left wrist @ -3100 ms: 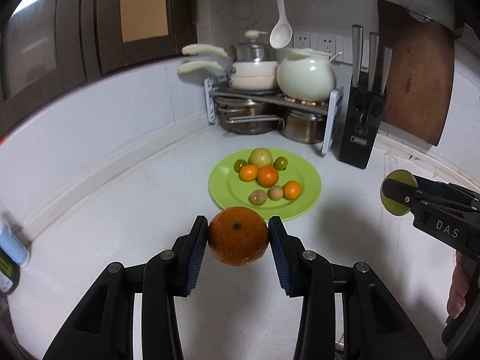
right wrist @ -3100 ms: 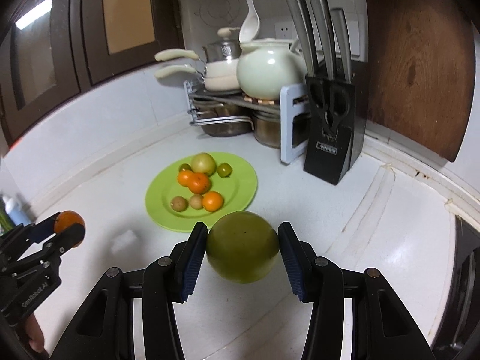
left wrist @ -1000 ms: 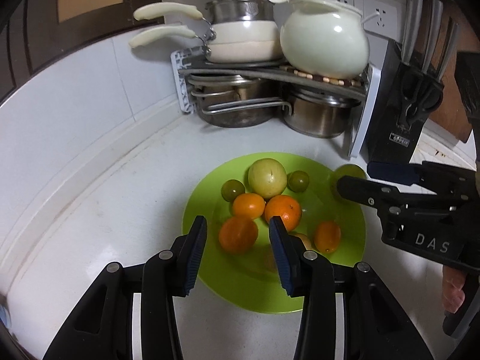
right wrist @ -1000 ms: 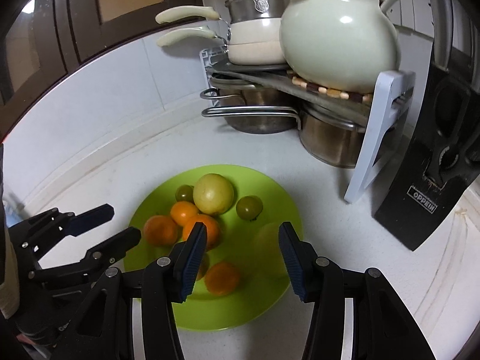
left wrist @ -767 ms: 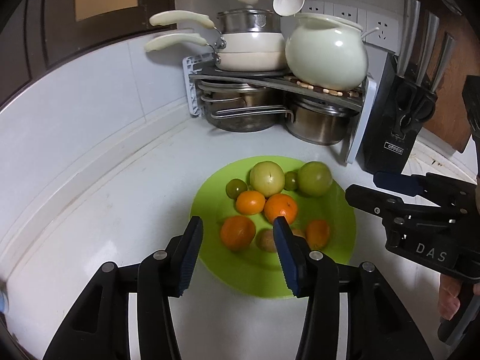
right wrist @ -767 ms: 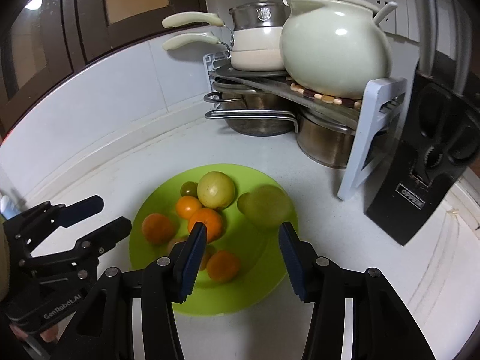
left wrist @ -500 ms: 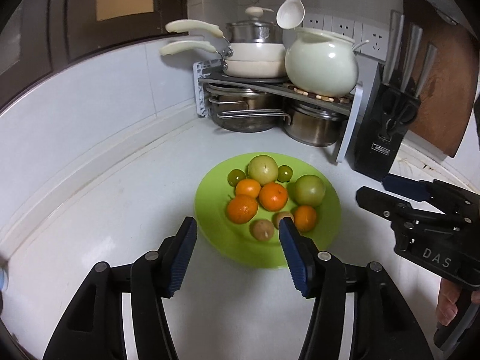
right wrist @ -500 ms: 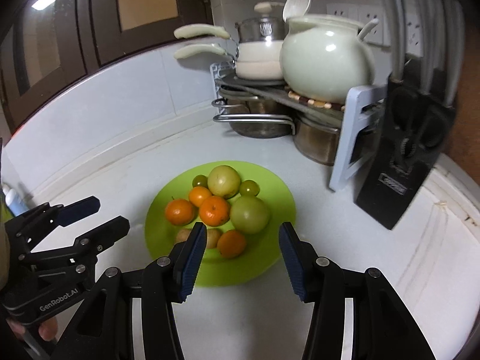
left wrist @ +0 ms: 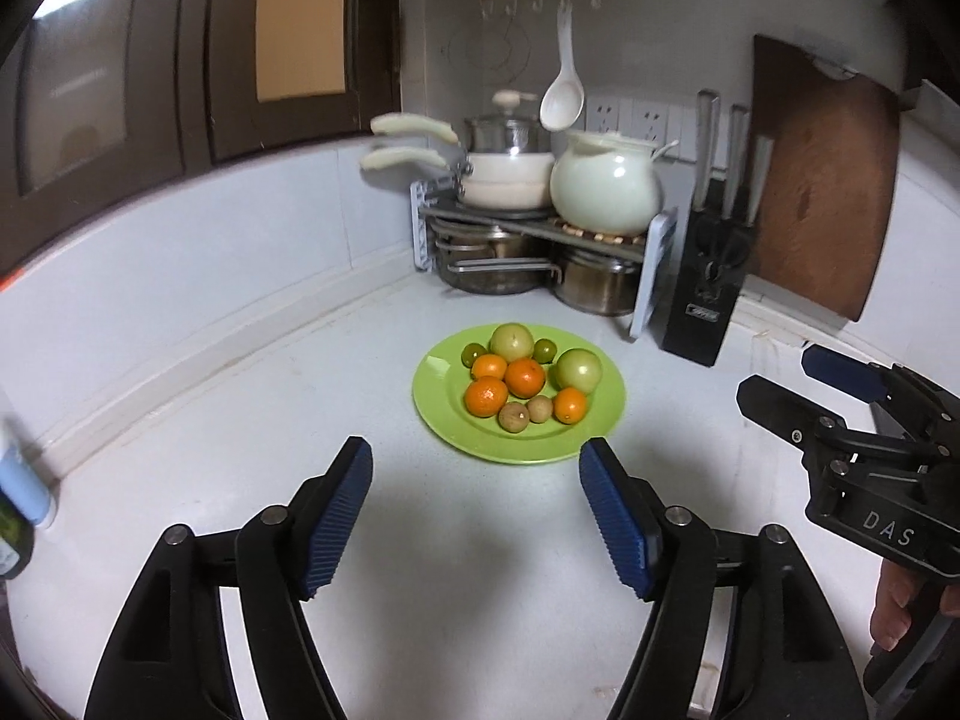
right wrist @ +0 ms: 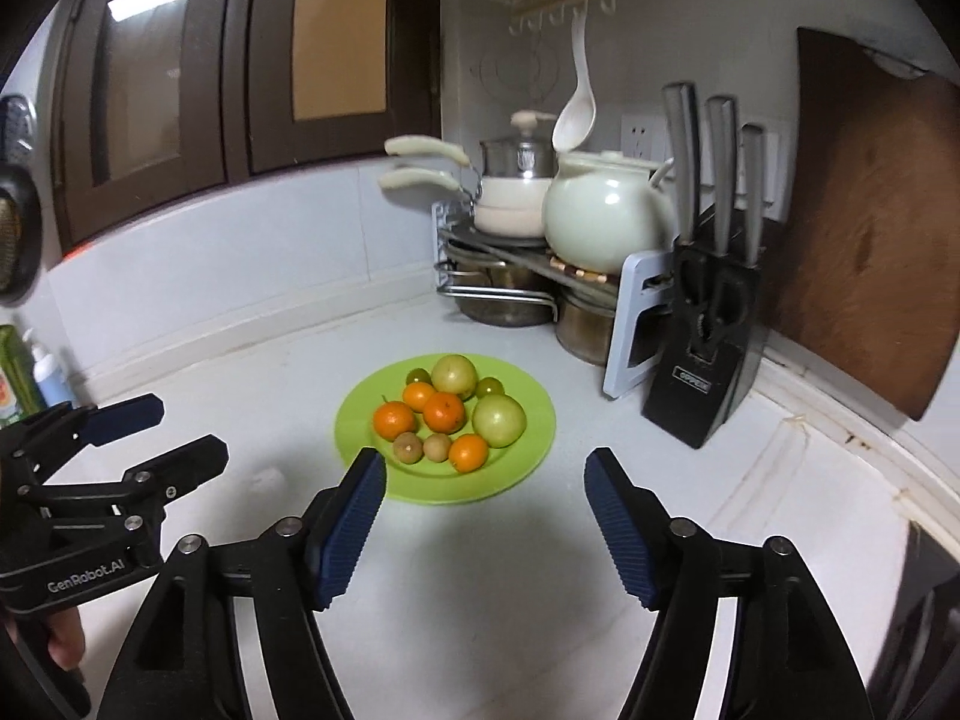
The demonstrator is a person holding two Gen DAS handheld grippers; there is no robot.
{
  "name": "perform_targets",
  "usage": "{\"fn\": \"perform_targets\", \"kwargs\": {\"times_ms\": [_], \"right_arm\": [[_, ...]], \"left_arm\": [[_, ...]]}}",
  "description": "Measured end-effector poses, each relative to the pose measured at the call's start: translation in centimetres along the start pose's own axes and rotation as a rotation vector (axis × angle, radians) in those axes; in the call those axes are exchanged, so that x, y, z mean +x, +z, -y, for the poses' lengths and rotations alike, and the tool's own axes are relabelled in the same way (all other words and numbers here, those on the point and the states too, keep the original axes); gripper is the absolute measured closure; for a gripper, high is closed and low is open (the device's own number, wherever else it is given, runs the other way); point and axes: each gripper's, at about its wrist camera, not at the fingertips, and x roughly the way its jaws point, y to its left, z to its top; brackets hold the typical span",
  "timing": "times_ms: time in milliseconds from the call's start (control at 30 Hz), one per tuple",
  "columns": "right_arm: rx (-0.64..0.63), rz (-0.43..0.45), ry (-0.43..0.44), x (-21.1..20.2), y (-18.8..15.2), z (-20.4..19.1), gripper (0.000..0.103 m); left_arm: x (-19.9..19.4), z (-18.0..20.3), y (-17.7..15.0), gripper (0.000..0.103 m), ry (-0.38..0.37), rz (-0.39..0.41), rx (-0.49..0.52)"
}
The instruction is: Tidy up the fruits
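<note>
A green plate [left wrist: 606, 414] [right wrist: 534, 456] on the white counter holds several fruits: oranges such as one at its left [left wrist: 486, 396] [right wrist: 394, 420], a large green fruit [left wrist: 578, 369] [right wrist: 499, 420], a yellow-green one [left wrist: 512, 341] [right wrist: 454, 374], small green and brown ones. My left gripper [left wrist: 474, 516] [right wrist: 159, 429] hovers short of the plate, jaws opening, nothing between them. My right gripper [right wrist: 480, 522] [left wrist: 774, 381] is likewise back from the plate, jaws opening and empty.
A pot rack [left wrist: 540, 228] with pans and a pale ceramic pot [right wrist: 606, 219] fills the back corner. A black knife block [right wrist: 702, 354] and a wooden board [left wrist: 822, 180] stand to the right. Bottles [right wrist: 36, 372] sit at the far left. A ladle [left wrist: 564, 96] hangs above.
Both grippers let go of their fruits, the orange and the large green one, onto the plate, then drew back and up from it while their jaws spread wider.
</note>
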Motion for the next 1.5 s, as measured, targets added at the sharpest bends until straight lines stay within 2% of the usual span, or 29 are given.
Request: {"fn": "perform_targets", "kwargs": {"times_ms": [300, 633, 1500], "right_arm": [[0.005, 0.062, 0.003, -6.3, -2.9, -0.7, 0.026], [-0.022, 0.094, -0.016, -10.6, -5.8, -1.7, 0.022], [-0.016, 0.122, -0.02, -13.9, -7.5, -2.4, 0.021]], "left_arm": [[-6.3, 1.5, -3.2, 0.017, 0.065, 0.089, 0.041], [-10.6, 2.1, -5.2, 0.0, 0.104, 0.152, 0.034], [-12.9, 2.6, -7.4, 0.0, 0.09, 0.145, 0.02]]}}
